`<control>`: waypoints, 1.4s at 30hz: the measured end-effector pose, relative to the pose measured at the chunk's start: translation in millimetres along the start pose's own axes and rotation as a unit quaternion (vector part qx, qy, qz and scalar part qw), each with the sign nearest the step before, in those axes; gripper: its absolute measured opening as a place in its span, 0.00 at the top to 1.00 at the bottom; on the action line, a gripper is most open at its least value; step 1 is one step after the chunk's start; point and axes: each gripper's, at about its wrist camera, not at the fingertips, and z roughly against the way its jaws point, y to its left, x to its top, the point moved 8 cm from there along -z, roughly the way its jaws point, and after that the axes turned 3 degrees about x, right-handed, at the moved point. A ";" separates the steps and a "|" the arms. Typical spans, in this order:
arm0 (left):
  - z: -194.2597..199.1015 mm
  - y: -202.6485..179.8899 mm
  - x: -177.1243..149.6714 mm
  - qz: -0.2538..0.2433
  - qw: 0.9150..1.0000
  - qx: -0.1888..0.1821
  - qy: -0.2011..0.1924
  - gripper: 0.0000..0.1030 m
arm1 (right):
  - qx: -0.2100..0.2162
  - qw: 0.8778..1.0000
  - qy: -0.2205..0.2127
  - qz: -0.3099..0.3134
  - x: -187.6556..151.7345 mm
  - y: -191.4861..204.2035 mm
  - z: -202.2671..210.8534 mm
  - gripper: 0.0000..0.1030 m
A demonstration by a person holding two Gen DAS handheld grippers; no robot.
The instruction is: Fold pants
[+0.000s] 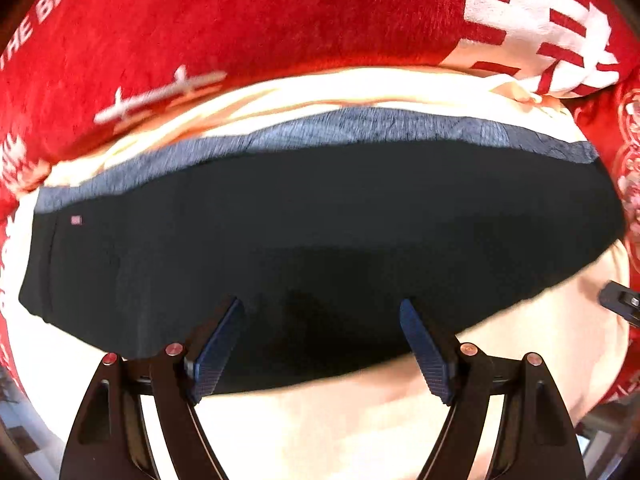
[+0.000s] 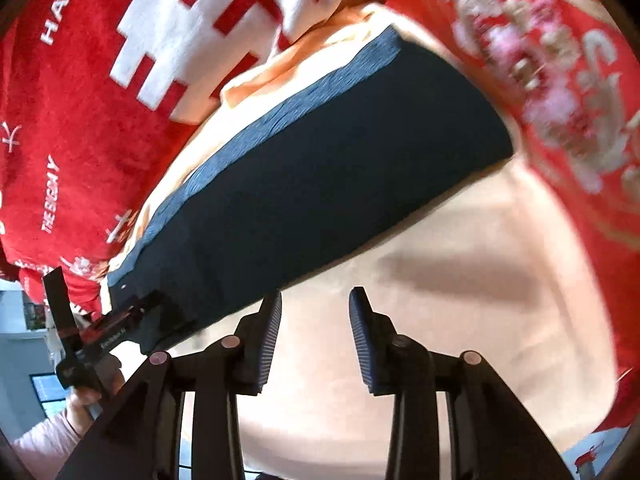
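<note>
The dark navy pants (image 1: 320,240) lie folded as a long flat band on a cream cloth (image 1: 360,420), with a grey-blue waistband strip (image 1: 340,128) along the far edge. My left gripper (image 1: 322,308) is open and empty, its blue pads over the near edge of the pants. In the right wrist view the pants (image 2: 320,184) run diagonally. My right gripper (image 2: 316,300) is open and empty above the cream cloth (image 2: 460,320), just off the pants' near edge. The left gripper (image 2: 120,320) shows at the pants' lower left end.
A red blanket with white lettering (image 1: 240,20) surrounds the cream cloth on the far side and both ends; it also shows in the right wrist view (image 2: 80,120). The right gripper's tip (image 1: 620,300) shows at the right edge. A hand in a pink sleeve (image 2: 60,420) holds the left gripper.
</note>
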 end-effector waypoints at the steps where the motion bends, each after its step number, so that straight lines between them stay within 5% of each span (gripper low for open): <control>1: 0.7 4.2 -6.7 0.002 1.000 -0.006 0.001 0.22 | 0.006 1.000 0.007 0.001 -4.2 6.9 -4.8 0.62; 13: 8.5 156.6 -62.8 0.064 0.998 -0.004 0.001 0.22 | 0.060 0.995 0.062 0.041 -72.5 122.6 -73.5 0.55; 25: -16.9 383.2 -25.6 0.085 0.988 0.123 -0.043 0.22 | 0.145 0.983 0.111 0.032 -161.3 273.9 -208.4 0.55; 27: -35.8 398.5 -22.7 0.094 0.986 0.135 -0.033 0.19 | 0.145 0.984 0.100 0.018 -159.6 274.5 -218.9 0.55; 30: -38.0 411.9 -27.5 0.113 0.987 0.107 -0.040 0.08 | 0.155 0.984 0.087 -0.009 -157.7 270.9 -227.4 0.55; 33: -38.4 417.0 -29.5 0.116 0.988 0.088 -0.042 0.08 | 0.161 0.983 0.082 -0.030 -153.8 270.0 -231.5 0.56; 34: -41.4 421.4 -28.1 0.118 0.989 0.084 -0.039 0.08 | 0.160 0.983 0.083 -0.034 -150.4 270.1 -230.7 0.60; 35: -41.4 423.6 -27.8 0.119 0.989 0.082 -0.037 0.08 | 0.156 0.984 0.085 -0.029 -147.5 274.0 -230.8 0.86; 36: -41.4 425.9 -27.5 0.118 0.989 0.081 -0.036 0.08 | 0.155 0.984 0.084 -0.021 -143.7 277.2 -227.5 0.92; 39: -45.2 432.4 -28.3 0.111 0.991 0.073 -0.036 0.08 | 0.176 0.981 0.074 0.016 -142.3 299.0 -206.4 0.92; 42: -49.7 434.9 -30.5 0.107 0.991 0.069 -0.033 0.08 | 0.146 0.986 0.082 0.027 -158.9 293.0 -212.0 0.92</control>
